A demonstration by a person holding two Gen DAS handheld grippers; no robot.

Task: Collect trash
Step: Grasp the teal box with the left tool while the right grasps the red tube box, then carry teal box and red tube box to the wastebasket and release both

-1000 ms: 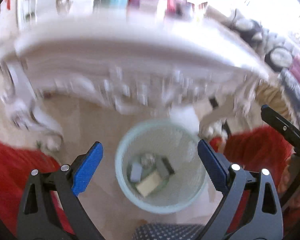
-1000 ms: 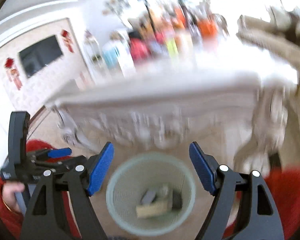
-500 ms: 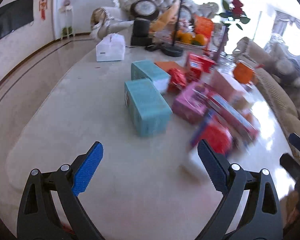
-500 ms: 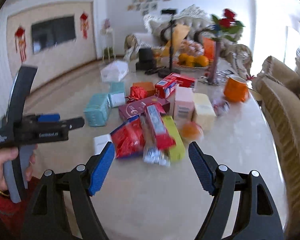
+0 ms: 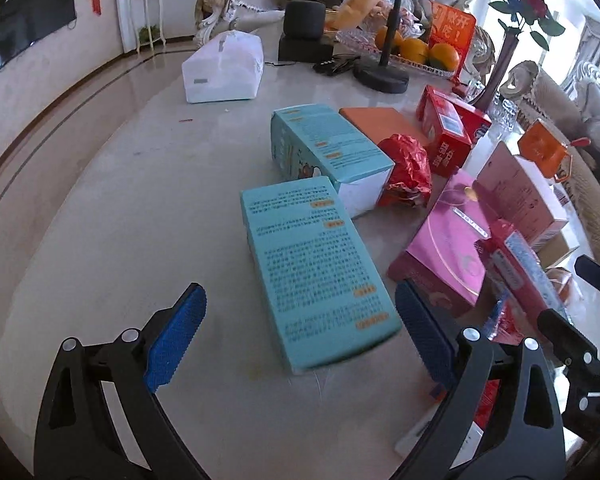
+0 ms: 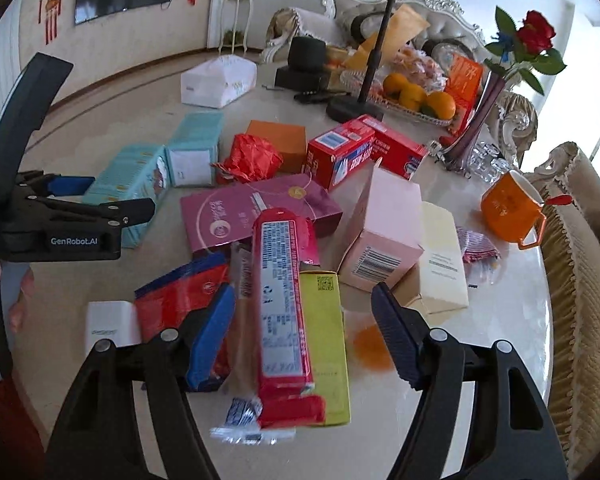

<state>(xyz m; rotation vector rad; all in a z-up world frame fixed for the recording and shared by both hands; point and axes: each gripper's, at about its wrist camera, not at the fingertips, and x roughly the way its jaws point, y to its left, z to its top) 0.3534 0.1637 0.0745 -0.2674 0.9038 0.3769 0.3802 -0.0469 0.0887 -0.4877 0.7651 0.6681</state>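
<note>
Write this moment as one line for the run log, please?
phase: reaching for trash | left gripper: open, over teal box | right gripper: open, over red wrapper | table: cluttered

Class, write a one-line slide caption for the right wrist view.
Open right gripper hovers over a long red packet among boxes on the table.

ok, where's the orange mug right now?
Right wrist view, far right of the table: the orange mug stands near the sofa-side edge, right of the cream box, below the glass vase.
</note>
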